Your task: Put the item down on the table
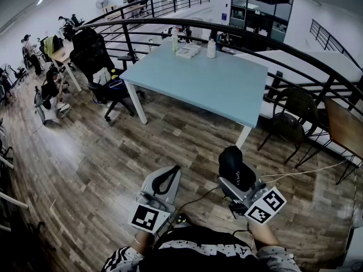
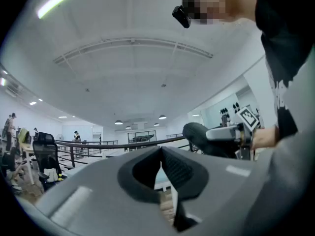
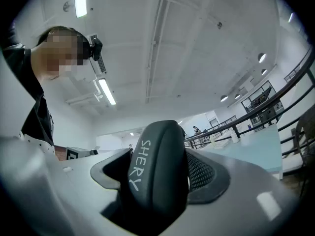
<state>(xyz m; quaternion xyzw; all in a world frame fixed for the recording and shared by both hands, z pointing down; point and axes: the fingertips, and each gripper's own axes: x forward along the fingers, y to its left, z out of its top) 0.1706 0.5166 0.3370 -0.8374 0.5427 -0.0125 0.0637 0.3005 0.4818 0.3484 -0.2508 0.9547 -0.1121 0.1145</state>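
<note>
A black oval case (image 1: 235,164) with white lettering stands upright between the jaws of my right gripper (image 1: 232,173), which is shut on it low over the wooden floor, near the person's body. In the right gripper view the case (image 3: 156,173) fills the gap, pressed against the ribbed pad (image 3: 201,172). My left gripper (image 1: 169,175) hangs beside it on the left, its jaws shut with nothing between them. The left gripper view shows its pads meeting (image 2: 161,152) and the case (image 2: 199,134) off to the right. The pale blue table (image 1: 215,86) stands ahead, well apart from both grippers.
On the table's far edge stand a white bottle (image 1: 211,49), a green bottle (image 1: 175,40) and a stack of papers (image 1: 188,51). A black curved railing (image 1: 272,50) arcs behind it. A wicker chair (image 1: 292,118) sits to the right and an office chair (image 1: 108,75) to the left.
</note>
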